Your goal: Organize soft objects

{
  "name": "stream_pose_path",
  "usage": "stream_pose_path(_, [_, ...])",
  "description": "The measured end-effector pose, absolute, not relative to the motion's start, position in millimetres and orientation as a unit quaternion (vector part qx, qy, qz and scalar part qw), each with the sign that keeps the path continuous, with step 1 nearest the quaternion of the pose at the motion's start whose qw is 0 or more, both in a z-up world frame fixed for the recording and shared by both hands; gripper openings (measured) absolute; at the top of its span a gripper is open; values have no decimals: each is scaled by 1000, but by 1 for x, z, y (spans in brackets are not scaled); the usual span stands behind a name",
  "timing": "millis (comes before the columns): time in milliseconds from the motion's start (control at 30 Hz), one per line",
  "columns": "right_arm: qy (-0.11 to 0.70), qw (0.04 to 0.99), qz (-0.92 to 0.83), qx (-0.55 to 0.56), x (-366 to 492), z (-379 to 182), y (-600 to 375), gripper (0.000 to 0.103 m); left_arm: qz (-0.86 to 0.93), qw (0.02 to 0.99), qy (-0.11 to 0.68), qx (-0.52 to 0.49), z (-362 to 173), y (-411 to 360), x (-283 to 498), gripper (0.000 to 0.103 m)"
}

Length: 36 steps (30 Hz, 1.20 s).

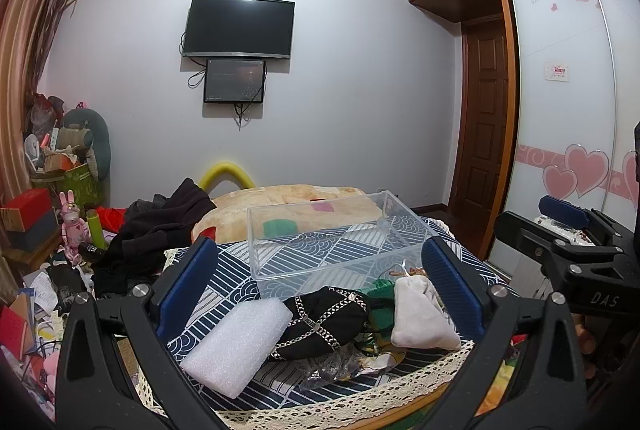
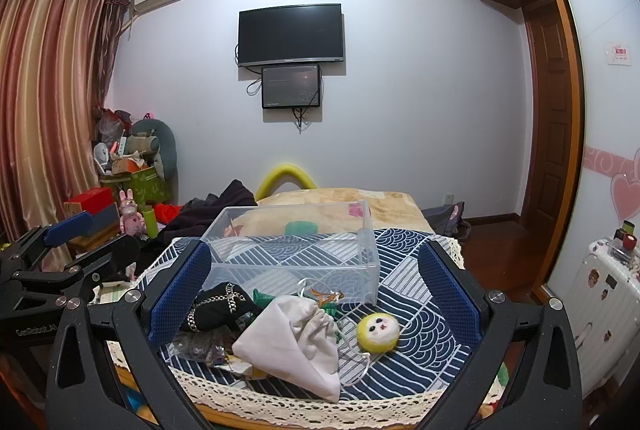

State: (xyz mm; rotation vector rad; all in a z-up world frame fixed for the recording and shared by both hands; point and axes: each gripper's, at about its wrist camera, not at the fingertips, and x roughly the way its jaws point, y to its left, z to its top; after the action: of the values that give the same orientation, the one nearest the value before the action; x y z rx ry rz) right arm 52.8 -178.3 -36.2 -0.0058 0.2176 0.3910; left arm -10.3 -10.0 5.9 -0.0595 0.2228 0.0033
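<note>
A clear plastic bin point(image 1: 336, 238) point(image 2: 296, 250) stands empty on the blue patterned cloth point(image 1: 224, 270) point(image 2: 416, 262). In front of it lie a white foam block point(image 1: 240, 338), a black pouch with chain trim point(image 1: 320, 322) point(image 2: 220, 306), a white drawstring bag point(image 1: 420, 314) point(image 2: 296, 342), a green cloth point(image 1: 378, 294) and a yellow plush face point(image 2: 378, 332). My left gripper point(image 1: 320, 290) is open above the foam block and pouch. My right gripper point(image 2: 316, 294) is open above the white bag and holds nothing.
A beige blanket point(image 1: 288, 202) and dark clothes point(image 1: 160, 226) lie behind the bin. Clutter, boxes and a pink bunny toy point(image 1: 72, 226) fill the left side. A wardrobe point(image 1: 560, 90) and a white suitcase point(image 2: 600, 310) stand at the right. Lace trim point(image 2: 304, 402) edges the cloth.
</note>
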Motion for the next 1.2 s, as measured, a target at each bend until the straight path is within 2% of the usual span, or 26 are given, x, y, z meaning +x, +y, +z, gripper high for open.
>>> stream_pose_path(1200, [120,973,198,-4,59,-43,-176,103,5,991,126,-35,-2,-3,-3,103])
